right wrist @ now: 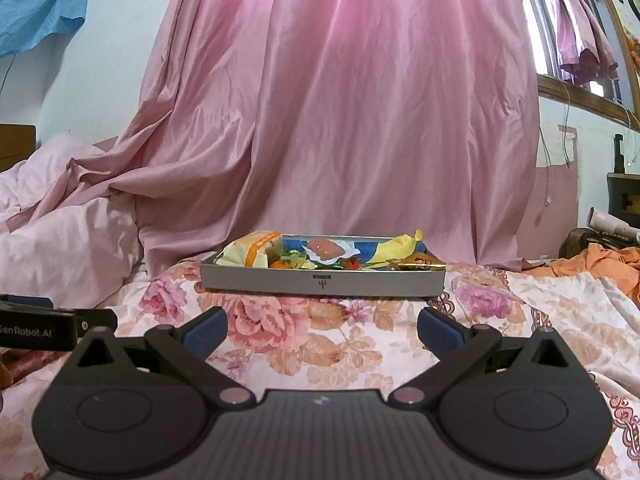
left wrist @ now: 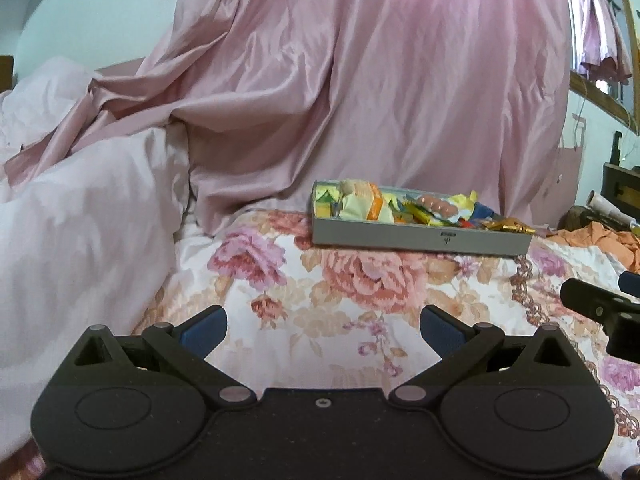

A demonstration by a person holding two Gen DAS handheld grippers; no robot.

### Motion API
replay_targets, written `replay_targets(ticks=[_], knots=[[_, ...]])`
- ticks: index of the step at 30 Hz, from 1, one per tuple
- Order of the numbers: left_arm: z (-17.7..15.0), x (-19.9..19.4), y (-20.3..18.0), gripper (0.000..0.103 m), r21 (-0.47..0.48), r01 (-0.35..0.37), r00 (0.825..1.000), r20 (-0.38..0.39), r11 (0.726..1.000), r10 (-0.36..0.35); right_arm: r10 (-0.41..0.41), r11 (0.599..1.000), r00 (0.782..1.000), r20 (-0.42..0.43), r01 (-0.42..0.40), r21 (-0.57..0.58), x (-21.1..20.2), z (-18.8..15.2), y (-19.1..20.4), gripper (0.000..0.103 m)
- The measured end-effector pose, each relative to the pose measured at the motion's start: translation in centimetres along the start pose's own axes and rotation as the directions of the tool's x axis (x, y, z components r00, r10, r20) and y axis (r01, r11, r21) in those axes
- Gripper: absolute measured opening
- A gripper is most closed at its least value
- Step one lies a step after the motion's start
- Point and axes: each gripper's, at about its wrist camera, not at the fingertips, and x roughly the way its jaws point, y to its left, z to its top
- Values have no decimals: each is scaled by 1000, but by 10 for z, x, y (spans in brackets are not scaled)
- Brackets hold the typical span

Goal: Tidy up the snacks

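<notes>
A shallow grey tray rests on the flowered bedspread, filled with several snack packets: a yellow-orange pack, a pack showing sausages, a gold wrapper. My left gripper hovers open over the bedspread, well short of the tray, with nothing between its blue pads. My right gripper is open too, facing the tray's front wall with nothing held. In the left wrist view the right gripper's black finger shows at the right edge. In the right wrist view the left gripper's body shows at the left edge.
A pink curtain hangs behind the tray and drapes onto the bed. A pale pink quilt is piled at the left. Orange cloth and dark clutter lie at the right. A window sits upper right.
</notes>
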Motion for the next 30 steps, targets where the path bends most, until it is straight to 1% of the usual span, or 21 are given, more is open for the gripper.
replay_targets(ticks=[4, 9, 17, 25, 30], knots=[[-6, -1, -2, 102, 2, 0, 1000, -22, 1000, 0, -1, 1000, 1000, -21, 1, 7, -3, -3, 0, 103], [-11, -2, -2, 102, 3, 4, 1000, -19, 1000, -4, -9, 1000, 999, -42, 10, 20, -4, -8, -2, 103], [-16, 4, 2, 102, -20, -7, 1000, -28, 1000, 6, -26, 999, 997, -76, 28, 18, 6, -21, -5, 103], [-22, 9, 4, 102, -21, -13, 999, -47, 1000, 12, -27, 1000, 996, -86, 27, 3, 11, -28, -3, 103], [-22, 8, 3, 102, -16, -12, 999, -43, 1000, 11, -27, 1000, 996, -88, 26, -6, 11, -29, -1, 103]])
